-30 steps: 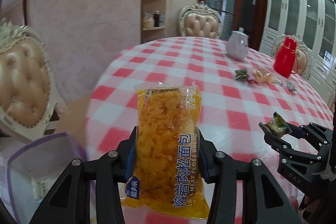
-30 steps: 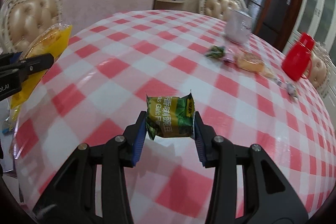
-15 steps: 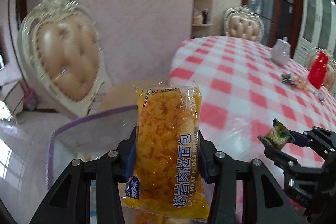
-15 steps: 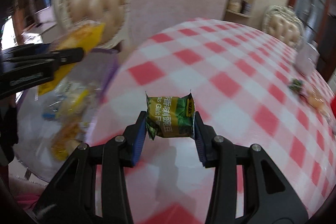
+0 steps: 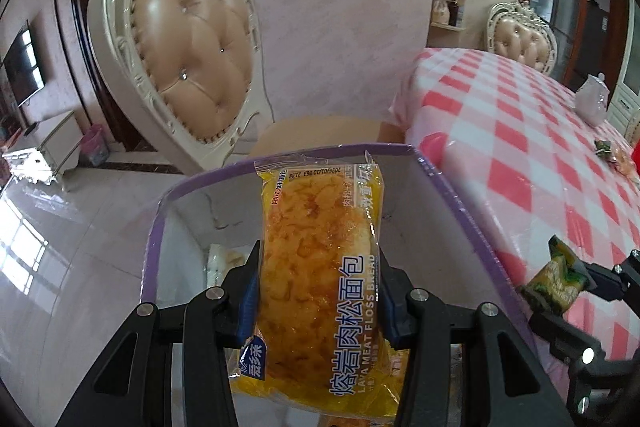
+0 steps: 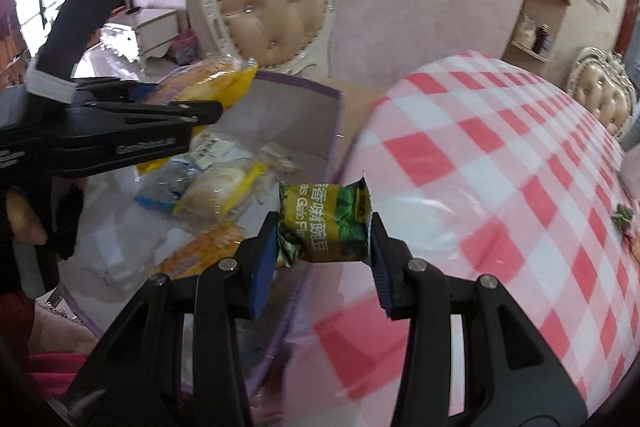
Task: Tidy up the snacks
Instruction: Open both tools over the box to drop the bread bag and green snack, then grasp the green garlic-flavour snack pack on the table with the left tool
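Behind the clear purple-rimmed bin (image 5: pixel 456 195) now stands a tufted chair (image 5: pixel 188 39); a second ago the checked table (image 5: pixel 540 147) filled both views. My left gripper (image 5: pixel 318 291) remains clamped on the yellow bread packet (image 5: pixel 320 267), now over the bin's opening. My right gripper (image 6: pixel 324 239) still pinches the green snack packet (image 6: pixel 326 223) at the bin's rim, beside the table edge.

A round table (image 5: pixel 520 131) covered by a red-and-white checked plastic cloth is seen; a white teapot (image 5: pixel 592 103) and small snack packets (image 5: pixel 606 149) are set on it.
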Demonstrator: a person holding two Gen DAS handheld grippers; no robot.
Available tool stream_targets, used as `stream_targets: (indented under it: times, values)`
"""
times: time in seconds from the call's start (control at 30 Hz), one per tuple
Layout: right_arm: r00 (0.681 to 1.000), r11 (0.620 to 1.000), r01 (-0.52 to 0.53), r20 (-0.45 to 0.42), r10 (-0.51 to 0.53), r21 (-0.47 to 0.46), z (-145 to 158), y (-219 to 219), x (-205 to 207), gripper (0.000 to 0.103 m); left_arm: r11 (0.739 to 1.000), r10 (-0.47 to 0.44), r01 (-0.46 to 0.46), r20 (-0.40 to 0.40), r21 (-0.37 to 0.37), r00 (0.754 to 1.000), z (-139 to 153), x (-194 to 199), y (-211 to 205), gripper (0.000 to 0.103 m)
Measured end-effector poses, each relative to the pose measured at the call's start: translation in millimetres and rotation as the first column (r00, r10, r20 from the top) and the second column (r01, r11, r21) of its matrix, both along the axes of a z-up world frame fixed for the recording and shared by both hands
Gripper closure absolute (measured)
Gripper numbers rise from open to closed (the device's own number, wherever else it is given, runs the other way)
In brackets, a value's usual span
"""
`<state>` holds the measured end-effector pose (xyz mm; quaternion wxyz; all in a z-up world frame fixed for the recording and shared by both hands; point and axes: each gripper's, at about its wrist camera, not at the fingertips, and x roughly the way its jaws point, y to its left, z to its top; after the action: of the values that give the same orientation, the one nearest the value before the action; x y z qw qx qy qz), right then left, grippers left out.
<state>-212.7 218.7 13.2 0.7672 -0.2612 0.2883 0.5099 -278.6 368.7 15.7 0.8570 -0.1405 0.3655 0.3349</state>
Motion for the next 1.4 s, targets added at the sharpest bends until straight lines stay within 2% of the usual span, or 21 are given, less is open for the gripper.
stream_targets:
  times: [0.27,0.3,0.33,0.37,0.4,0.47,0.73,0.87,0.93,1.0,1.1,1.17,1.2,1.27,1.4]
  values:
    - [0.994,0.995,-0.098,-0.038,0.098,0.017,0,13,-19,0.054,0.999,0.051,-0.05,-0.028,0.008,0.998,-3,-4,8,0.052]
    - [0.994,0.994,-0.105,-0.042,0.106,0.02,0,14,-21,0.05,0.998,0.065,-0.065,-0.039,0.015,0.997,-3,-3,8,0.05]
    - [0.993,0.994,-0.106,-0.043,0.107,0.026,2,13,-22,0.041,0.997,0.074,-0.073,-0.044,0.023,0.996,-3,-3,9,0.043]
    - [0.994,0.994,-0.102,-0.042,0.103,0.034,4,11,-22,0.037,0.996,0.081,-0.08,-0.045,0.033,0.996,-2,-3,9,0.036]
    - [0.994,0.994,-0.096,-0.041,0.098,0.042,5,9,-21,0.033,0.995,0.089,-0.087,-0.046,0.049,0.995,0,-2,6,0.032]
    - [0.996,0.995,-0.08,-0.047,0.082,0.054,9,6,-17,0.033,0.994,0.09,-0.087,-0.044,0.066,0.995,3,0,4,0.027]
    - [1.0,0.998,0.007,-0.028,-0.005,0.057,18,-25,15,0.028,0.997,0.005,-0.001,-0.051,0.076,0.999,19,41,-28,0.026]
    - [0.992,0.989,0.123,-0.019,-0.122,0.077,30,-66,58,0.025,0.994,-0.103,0.104,-0.025,0.04,0.994,34,88,-67,0.025]
    - [0.978,0.975,0.206,-0.013,-0.206,0.083,35,-92,85,0.022,0.986,-0.168,0.168,-0.008,0.002,0.986,39,117,-89,0.023]
    - [0.954,0.95,0.298,-0.017,-0.298,0.093,39,-127,116,0.021,0.967,-0.248,0.249,0.018,-0.052,0.969,43,156,-121,0.023]
    - [0.884,0.879,0.466,-0.009,-0.468,0.094,40,-189,165,0.017,0.934,-0.346,0.349,0.045,-0.079,0.937,44,214,-173,0.023]
    - [0.814,0.81,0.58,-0.017,-0.581,0.089,36,-237,201,0.017,0.909,-0.404,0.408,0.055,-0.089,0.913,43,250,-207,0.023]
    - [0.767,0.762,0.642,-0.042,-0.641,0.084,32,-266,220,0.017,0.891,-0.439,0.443,0.061,-0.096,0.897,42,268,-223,0.023]
    - [0.695,0.691,0.719,-0.077,-0.715,0.077,28,-305,246,0.017,0.848,-0.52,0.524,0.068,-0.081,0.852,39,309,-258,0.023]
    - [0.552,0.543,0.834,-0.166,-0.817,0.103,29,-385,282,0.017,0.755,-0.656,0.656,0.018,0.012,0.755,26,388,-304,0.023]
